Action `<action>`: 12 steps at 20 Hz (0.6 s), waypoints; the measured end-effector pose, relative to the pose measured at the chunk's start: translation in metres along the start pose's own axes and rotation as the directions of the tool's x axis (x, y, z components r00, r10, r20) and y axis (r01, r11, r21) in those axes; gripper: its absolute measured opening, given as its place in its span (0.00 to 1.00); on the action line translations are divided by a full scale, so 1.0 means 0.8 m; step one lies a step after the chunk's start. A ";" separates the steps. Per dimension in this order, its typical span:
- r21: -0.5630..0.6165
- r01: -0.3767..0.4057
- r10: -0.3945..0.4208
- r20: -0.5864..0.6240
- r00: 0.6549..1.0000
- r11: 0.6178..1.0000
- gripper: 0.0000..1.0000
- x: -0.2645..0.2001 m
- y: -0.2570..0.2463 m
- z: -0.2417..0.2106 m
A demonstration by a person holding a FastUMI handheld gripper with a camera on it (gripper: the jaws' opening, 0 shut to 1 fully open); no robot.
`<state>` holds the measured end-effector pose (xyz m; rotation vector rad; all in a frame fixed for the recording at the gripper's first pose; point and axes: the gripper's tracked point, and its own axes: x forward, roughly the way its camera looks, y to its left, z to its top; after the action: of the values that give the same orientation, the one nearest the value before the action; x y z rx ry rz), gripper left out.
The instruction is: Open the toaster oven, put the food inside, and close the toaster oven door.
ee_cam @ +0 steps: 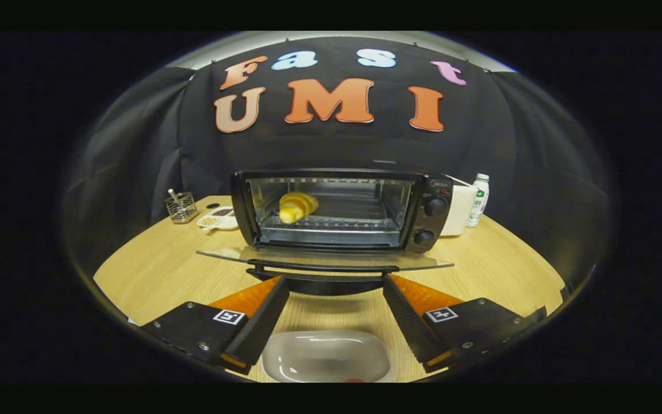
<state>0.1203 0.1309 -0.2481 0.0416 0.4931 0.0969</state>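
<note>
Toward the far edge of the worktop (153, 270), the oven (342, 210) is standing with its glass door (325, 259) hanging fully open and level, handle (322, 269) facing you. The food (297, 206), a yellow pastry, is lying on the rack in the left part of the cavity. You are holding the gripper (334, 287) spread wide and gripping nothing, its fingertips just short of the door handle. A white dish (326, 356) is sitting between the fingers, near you. A wire basket (181, 207) and small tray (219, 218) are sitting left of the oven; a bottle (478, 200) and white box (458, 210) are standing right of it.
</note>
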 end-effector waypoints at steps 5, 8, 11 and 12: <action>0.006 0.006 -0.006 0.063 0.998 1.000 0.99 0.021 0.001 0.034; -0.016 0.009 -0.009 0.024 1.000 1.000 1.00 0.052 0.005 0.030; -0.017 0.014 -0.013 0.045 0.999 1.000 1.00 0.075 0.008 0.052; -0.014 0.018 -0.017 0.041 0.999 1.000 1.00 0.079 0.009 0.060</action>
<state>0.1979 0.1436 -0.2352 0.0255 0.4519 0.0825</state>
